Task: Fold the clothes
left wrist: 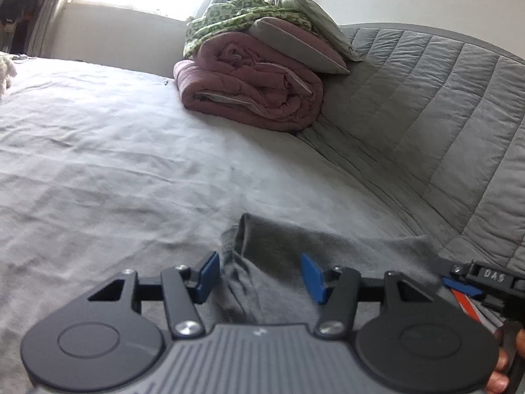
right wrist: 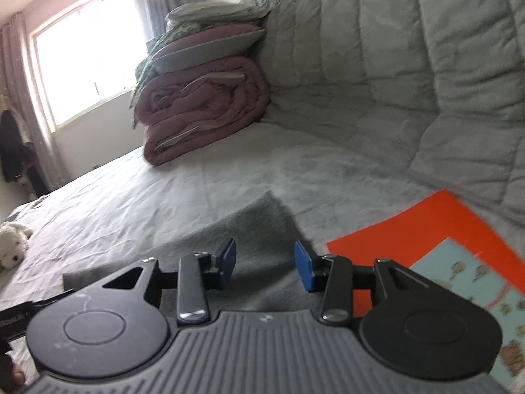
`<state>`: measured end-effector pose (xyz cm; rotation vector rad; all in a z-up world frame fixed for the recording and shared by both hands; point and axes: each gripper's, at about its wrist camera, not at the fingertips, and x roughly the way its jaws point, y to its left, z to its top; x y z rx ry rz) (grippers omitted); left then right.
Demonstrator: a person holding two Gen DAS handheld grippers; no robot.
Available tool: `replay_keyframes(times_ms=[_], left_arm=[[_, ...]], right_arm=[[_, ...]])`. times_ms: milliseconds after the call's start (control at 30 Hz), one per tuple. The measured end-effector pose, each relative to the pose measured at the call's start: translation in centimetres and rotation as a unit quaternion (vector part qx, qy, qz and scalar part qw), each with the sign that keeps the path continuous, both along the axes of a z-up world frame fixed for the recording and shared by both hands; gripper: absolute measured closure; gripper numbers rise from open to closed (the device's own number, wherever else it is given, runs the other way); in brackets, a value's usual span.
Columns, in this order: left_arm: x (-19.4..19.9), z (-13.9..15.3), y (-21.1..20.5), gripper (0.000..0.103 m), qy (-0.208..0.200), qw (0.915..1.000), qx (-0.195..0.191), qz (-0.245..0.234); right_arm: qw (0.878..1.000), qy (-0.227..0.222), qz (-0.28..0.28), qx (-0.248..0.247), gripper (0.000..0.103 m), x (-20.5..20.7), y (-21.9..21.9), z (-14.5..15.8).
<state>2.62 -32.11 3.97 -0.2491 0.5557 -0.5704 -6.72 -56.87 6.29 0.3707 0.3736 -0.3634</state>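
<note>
Grey garment (left wrist: pixel 295 262) lies on the bed sheet (left wrist: pixel 115 164), near the quilted grey headboard (left wrist: pixel 426 115). The left claw (left wrist: pixel 261 275) is spread wide over a bunched fold of the garment and pinches nothing. The right claw (right wrist: pixel 265 264) is also spread, above the flat part of the same cloth (right wrist: pixel 229 239). An orange book (right wrist: pixel 443 239) lies just beside the garment. A rolled pink blanket (left wrist: pixel 256 88) with pillows (left wrist: pixel 305 39) on top rests further back against the headboard.
</note>
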Motion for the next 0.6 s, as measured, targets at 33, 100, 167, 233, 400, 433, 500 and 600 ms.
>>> replay_keyframes(times_ms=[33, 100, 167, 233, 400, 433, 500, 600], left_arm=[[0.0, 0.1, 0.2, 0.046, 0.004, 1.0000, -0.001, 0.002], [0.0, 0.4, 0.7, 0.044, 0.011, 0.9999, 0.000, 0.008], [-0.4, 0.6, 1.1, 0.041, 0.017, 0.9998, 0.006, 0.010], [-0.9, 0.9, 1.4, 0.040, 0.023, 0.9996, 0.013, 0.009], [-2.1, 1.6, 2.3, 0.028, 0.036, 0.9988, 0.032, 0.007], [-2.3, 1.7, 2.5, 0.027, 0.039, 0.9986, 0.035, 0.007], [-2.8, 2.0, 2.8, 0.024, 0.045, 0.9980, 0.044, 0.006], [-3.7, 2.2, 2.7, 0.017, 0.055, 0.9956, 0.075, -0.009]], right_arm=[[1.000, -0.004, -0.007, 0.002, 0.054, -0.2, -0.1, 0.3], [1.000, -0.012, -0.019, 0.007, 0.048, -0.6, -0.4, 0.7], [1.000, -0.015, -0.022, 0.013, 0.045, -1.0, -0.4, 1.1], [1.000, -0.015, -0.021, 0.018, 0.042, -1.3, -0.3, 1.4], [1.000, -0.005, -0.001, 0.024, 0.036, -1.8, 0.7, 2.3], [1.000, -0.002, 0.006, 0.026, 0.035, -1.9, 1.0, 2.5], [1.000, 0.007, 0.005, 0.019, 0.033, -2.2, 1.8, 2.6], [1.000, 0.024, 0.005, 0.017, 0.029, -2.5, 2.7, 2.6]])
